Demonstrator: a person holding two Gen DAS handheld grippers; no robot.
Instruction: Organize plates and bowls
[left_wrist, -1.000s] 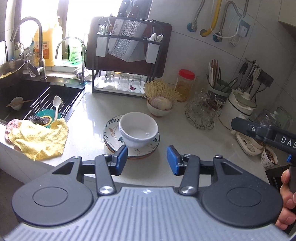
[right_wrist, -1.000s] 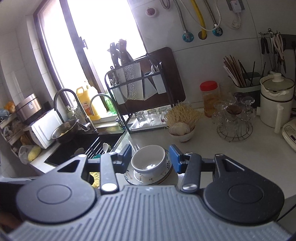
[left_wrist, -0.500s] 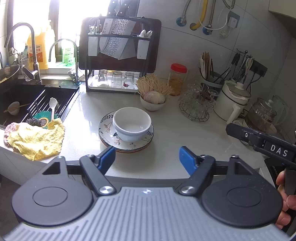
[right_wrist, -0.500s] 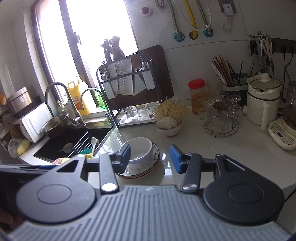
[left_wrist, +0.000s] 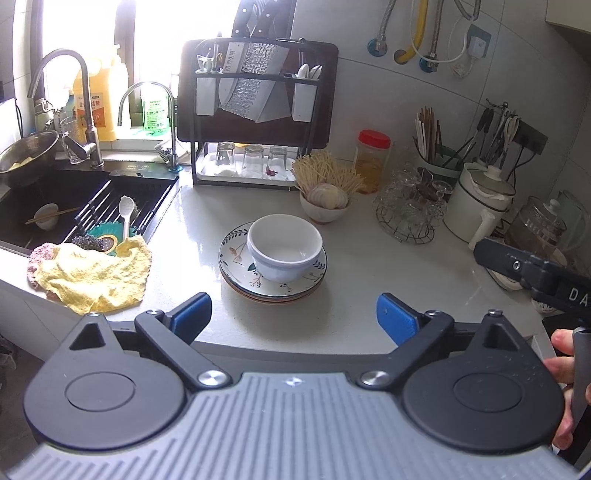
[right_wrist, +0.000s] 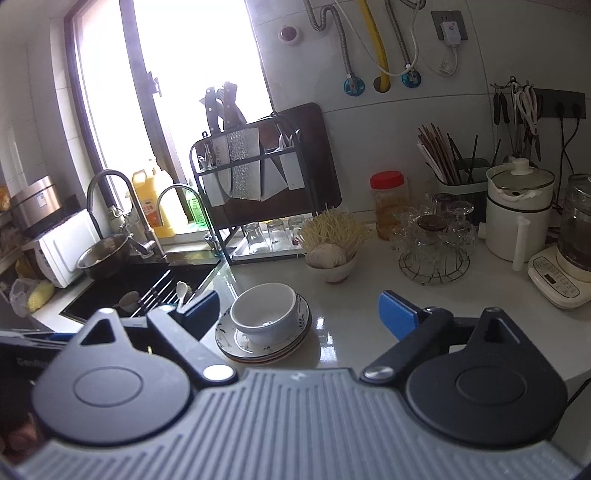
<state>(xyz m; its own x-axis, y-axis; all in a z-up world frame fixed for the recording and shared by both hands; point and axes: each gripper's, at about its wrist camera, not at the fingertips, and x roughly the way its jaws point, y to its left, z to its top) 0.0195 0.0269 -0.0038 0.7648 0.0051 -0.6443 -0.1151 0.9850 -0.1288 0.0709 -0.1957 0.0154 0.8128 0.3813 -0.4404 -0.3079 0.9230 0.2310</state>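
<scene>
Bowl (left_wrist: 284, 246), one, sits on stacked plates (left_wrist: 236, 258); left gripper (left_wrist: 294, 316) and right gripper (right_wrist: 298, 305) both spread apart, empty.

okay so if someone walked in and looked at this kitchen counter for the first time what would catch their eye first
Probably the white bowl sitting on a stack of floral plates in the middle of the pale counter, right ahead of the open left gripper and right gripper. Next, the crumpled yellow cloth draped at the sink's near corner. Behind, a black rack holds a big cleaver against a dark cutting board.
</scene>
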